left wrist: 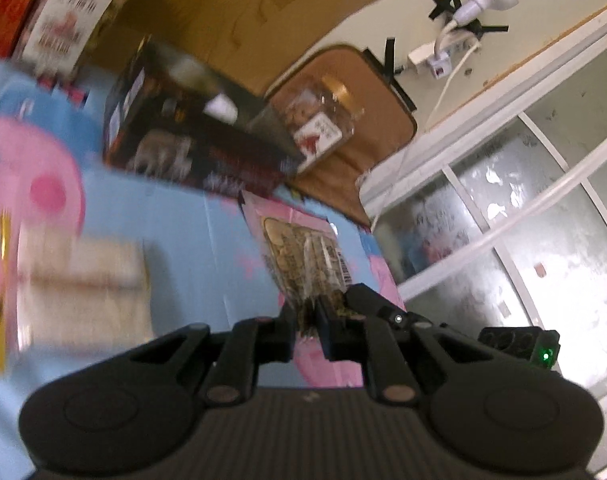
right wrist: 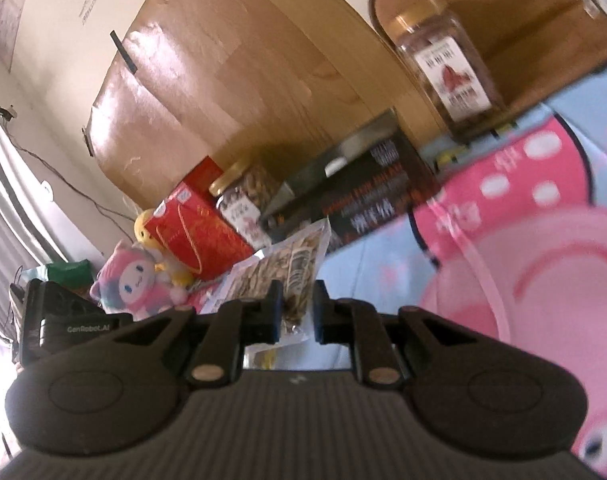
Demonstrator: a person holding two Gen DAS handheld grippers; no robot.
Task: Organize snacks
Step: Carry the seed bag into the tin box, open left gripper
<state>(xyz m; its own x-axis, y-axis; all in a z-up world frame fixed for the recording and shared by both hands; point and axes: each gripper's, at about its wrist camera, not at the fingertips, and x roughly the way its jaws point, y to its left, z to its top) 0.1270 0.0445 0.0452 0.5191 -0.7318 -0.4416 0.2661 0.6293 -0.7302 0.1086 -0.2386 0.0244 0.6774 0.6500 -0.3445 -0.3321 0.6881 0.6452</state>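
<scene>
We hold a clear snack packet [left wrist: 299, 256] at both ends — our left claw [left wrist: 307, 320] is clamped on one edge, our right claw [right wrist: 297, 308] on the other edge. It hangs above the blue and pink cloth [left wrist: 175, 216], near a dark box [left wrist: 183, 144] and a jar [right wrist: 447, 68].

My box [right wrist: 367, 184] lies on the sheet [right wrist: 375, 248]; one jar [right wrist: 451, 68] stands right of it, another jar [right wrist: 243, 196] left, the packet [right wrist: 279, 264] before it.
</scene>
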